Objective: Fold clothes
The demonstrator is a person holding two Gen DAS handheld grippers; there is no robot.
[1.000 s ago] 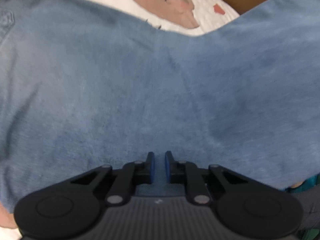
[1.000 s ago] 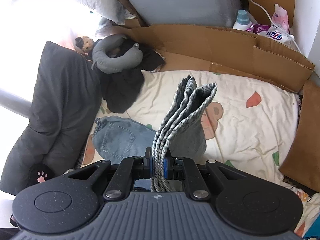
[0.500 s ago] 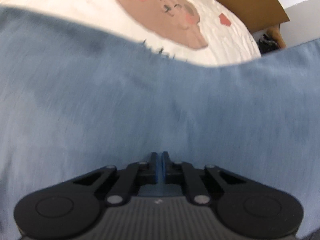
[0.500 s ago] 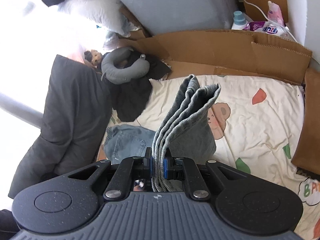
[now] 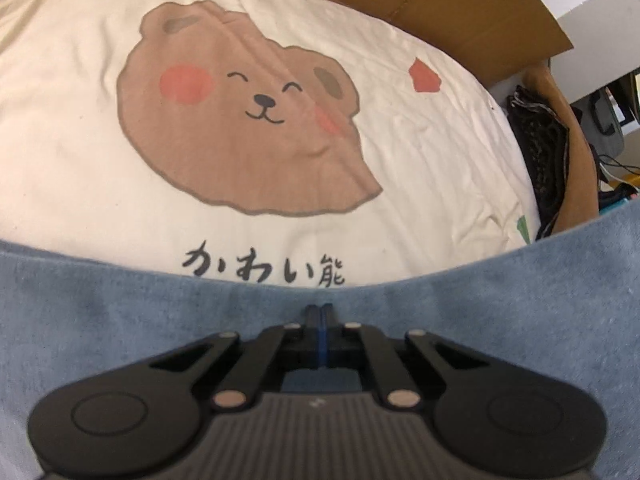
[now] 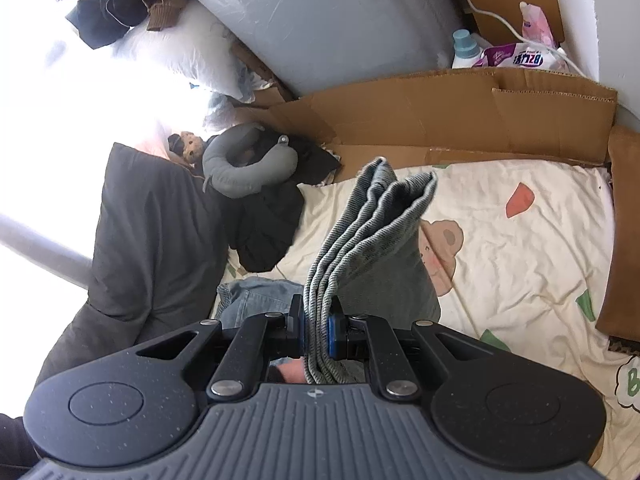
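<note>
Right wrist view: right tongs (image 6: 318, 330) clench folded blue jeans (image 6: 372, 232) (several layers) above the bedsheet (image 6: 520, 264). Left tongs (image 5: 321, 316) are pressed closed over the same denim; whether they pinch it is unclear.

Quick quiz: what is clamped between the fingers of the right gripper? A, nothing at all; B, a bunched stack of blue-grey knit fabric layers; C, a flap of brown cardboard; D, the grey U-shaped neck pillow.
B: in the right wrist view the right gripper pinches several layers of the blue-grey knit garment, which stand up above the cream bear-print bedsheet.
</note>
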